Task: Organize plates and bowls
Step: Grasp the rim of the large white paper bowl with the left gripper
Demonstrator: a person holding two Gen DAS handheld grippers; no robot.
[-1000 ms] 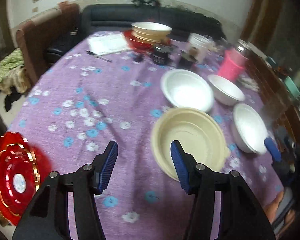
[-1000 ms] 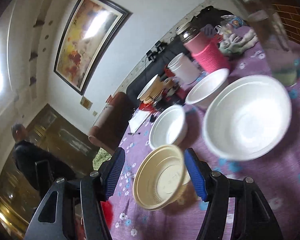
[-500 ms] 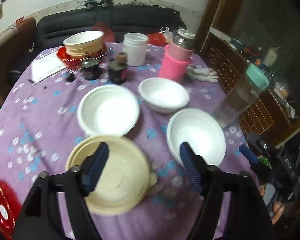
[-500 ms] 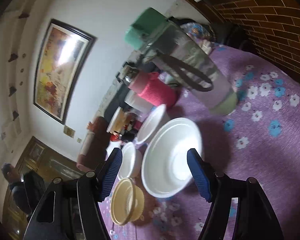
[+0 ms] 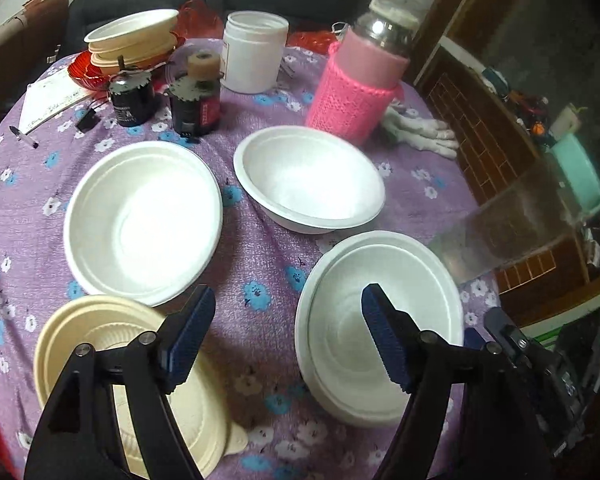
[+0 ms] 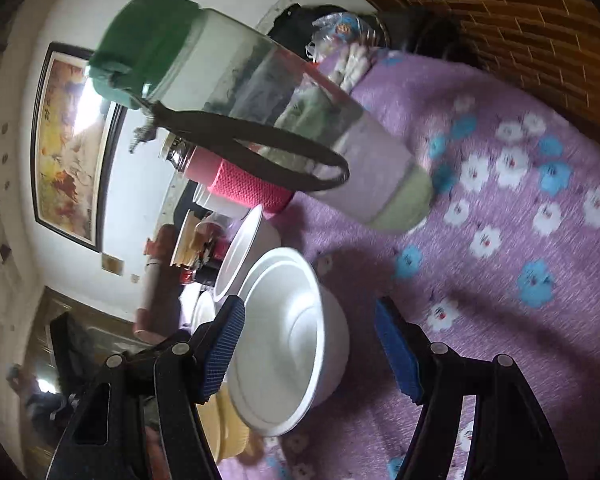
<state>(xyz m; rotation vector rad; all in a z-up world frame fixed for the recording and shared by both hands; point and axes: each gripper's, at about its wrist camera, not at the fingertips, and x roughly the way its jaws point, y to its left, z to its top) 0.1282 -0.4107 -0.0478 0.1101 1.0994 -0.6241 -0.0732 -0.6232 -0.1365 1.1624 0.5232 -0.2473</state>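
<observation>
Three white bowls sit on the purple flowered tablecloth (image 5: 256,252): one at left (image 5: 142,220), one in the middle (image 5: 308,190), one at front right (image 5: 380,304). A cream bowl (image 5: 112,368) sits at front left. My left gripper (image 5: 288,334) is open and empty, hovering over the cloth between the cream bowl and the front right white bowl. My right gripper (image 6: 310,348) is open and empty, its jaws on either side of that white bowl (image 6: 288,336); contact cannot be told. A stack of cream bowls on a red plate (image 5: 132,40) stands at the back.
A clear bottle with a green cap (image 6: 260,112) stands close to the right of the front bowl. A pink-sleeved flask (image 5: 360,76), a white jar (image 5: 254,56), two dark jars (image 5: 168,100), a notepad (image 5: 52,98) and a glove (image 5: 420,132) stand at the back.
Both grippers have swung right and closer to the front right white bowl. The right gripper now has that bowl between its open jaws. Nothing was grasped.
</observation>
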